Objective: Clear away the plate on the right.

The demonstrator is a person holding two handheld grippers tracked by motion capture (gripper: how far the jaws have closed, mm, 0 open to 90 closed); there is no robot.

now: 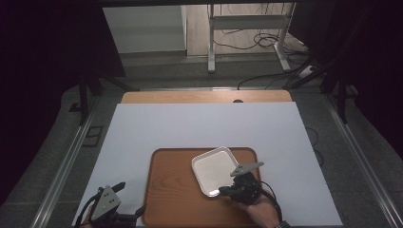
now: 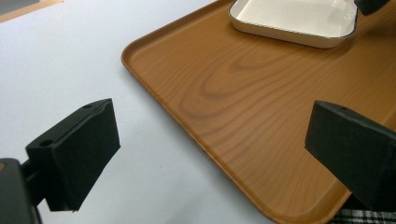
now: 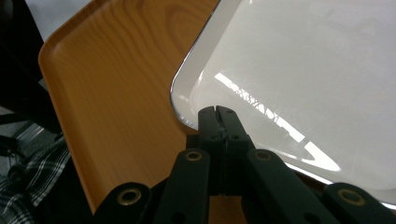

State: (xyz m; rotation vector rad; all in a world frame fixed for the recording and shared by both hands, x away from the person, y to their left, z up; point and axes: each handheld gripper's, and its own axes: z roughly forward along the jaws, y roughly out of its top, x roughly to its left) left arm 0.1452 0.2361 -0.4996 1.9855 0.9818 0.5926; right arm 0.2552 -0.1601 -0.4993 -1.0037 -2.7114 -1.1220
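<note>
A white square dish (image 1: 214, 168) rests tilted on the right half of a wooden tray (image 1: 173, 199). My right gripper (image 1: 223, 191) is at the dish's near corner. In the right gripper view, the right gripper (image 3: 217, 112) has its jaws pressed together on the rim of the dish (image 3: 303, 70), over the tray (image 3: 121, 93). My left gripper (image 1: 130, 197) sits by the tray's near left corner. Seen in the left gripper view, the left gripper (image 2: 210, 154) is open, its jaws straddling the edge of the tray (image 2: 233, 93) with nothing held. The dish (image 2: 299, 18) lies farther off.
The tray lies on a white sheet (image 1: 204, 126) covering the table, whose wooden far edge (image 1: 204, 96) shows beyond it. Metal frame legs (image 1: 211, 42) and cables (image 1: 266, 40) stand on the floor behind. Dark rails run along both sides of the table.
</note>
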